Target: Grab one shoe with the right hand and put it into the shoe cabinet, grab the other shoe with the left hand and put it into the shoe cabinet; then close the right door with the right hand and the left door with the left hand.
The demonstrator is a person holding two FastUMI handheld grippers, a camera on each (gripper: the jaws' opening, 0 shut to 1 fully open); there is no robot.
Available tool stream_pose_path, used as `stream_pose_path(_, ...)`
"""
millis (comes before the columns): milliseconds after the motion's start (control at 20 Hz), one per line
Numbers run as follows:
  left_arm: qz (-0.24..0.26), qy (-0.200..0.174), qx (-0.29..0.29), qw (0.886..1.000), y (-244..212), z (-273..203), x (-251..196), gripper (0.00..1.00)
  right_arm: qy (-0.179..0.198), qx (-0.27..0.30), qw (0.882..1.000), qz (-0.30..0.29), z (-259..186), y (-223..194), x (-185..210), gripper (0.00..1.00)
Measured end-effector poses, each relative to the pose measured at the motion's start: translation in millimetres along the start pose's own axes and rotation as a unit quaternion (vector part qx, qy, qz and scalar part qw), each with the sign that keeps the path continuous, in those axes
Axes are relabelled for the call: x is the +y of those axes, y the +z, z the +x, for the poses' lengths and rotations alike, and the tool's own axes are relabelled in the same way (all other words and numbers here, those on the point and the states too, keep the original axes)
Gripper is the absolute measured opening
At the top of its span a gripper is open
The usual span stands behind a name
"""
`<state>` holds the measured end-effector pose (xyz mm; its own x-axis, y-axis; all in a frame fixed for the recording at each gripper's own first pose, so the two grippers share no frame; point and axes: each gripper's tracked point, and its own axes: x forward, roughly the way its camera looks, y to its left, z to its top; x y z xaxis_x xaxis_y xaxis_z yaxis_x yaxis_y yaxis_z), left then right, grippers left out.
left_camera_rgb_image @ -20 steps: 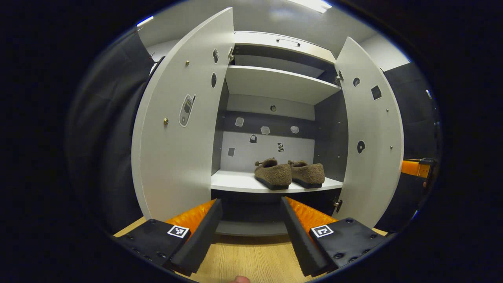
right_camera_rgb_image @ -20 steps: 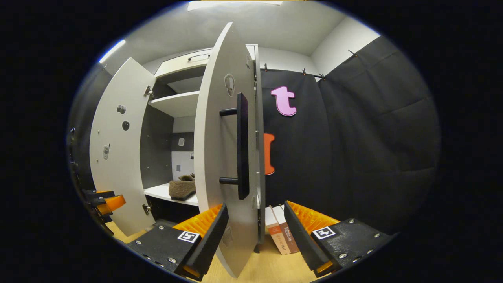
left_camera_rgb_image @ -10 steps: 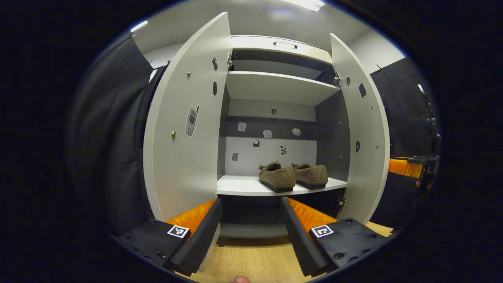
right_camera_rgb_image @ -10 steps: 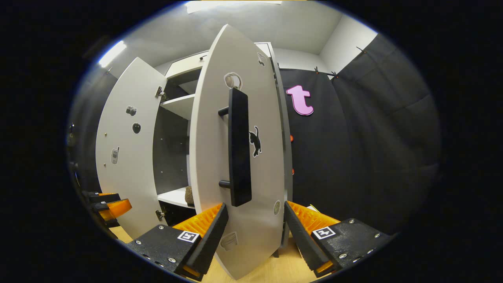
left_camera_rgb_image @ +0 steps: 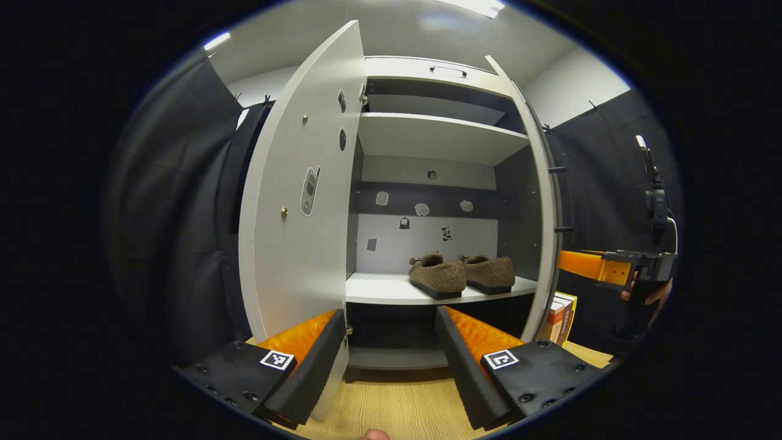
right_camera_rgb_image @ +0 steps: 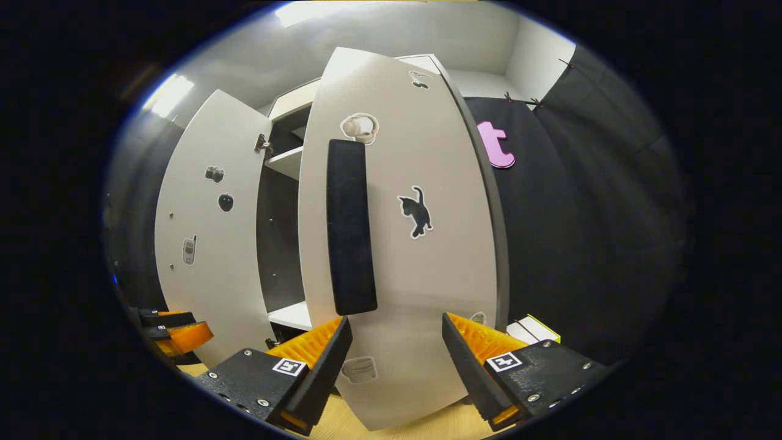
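Both shoes sit on the cabinet shelf; the right door stands part-shut before the right gripper, fingers wide, holding nothing. It looks a stiff, light panel on hinges — best pushed flat near its handle. Left gripper also gapes empty by the left door.

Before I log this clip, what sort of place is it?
Likely a staged recording booth, not a home: black cloth walls surround a white two-door shoe cabinet dotted with stickers, standing on a pale wood-look floor, with fuzzy brown slippers on its shelf.
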<state>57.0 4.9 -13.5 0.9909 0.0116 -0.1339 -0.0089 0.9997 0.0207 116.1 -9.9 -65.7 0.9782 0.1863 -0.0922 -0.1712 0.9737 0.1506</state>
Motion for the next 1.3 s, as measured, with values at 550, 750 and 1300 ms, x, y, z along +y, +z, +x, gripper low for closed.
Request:
stream_pose_path(550,-0.004,0.005,0.003,1.0,-5,-2,7,1.0,-0.005,0.013,1.0,-0.013,48,-11,10,0.92)
stream_pose_path(750,-0.004,0.006,0.003,1.0,-4,-4,8,0.97,-0.014,0.017,1.0,-0.018,71,-14,17,0.91)
stream_pose_path(1300,0.003,0.027,-0.01,1.0,12,-26,22,0.97,-0.015,0.021,0.999,-0.031,85,-13,16,0.92)
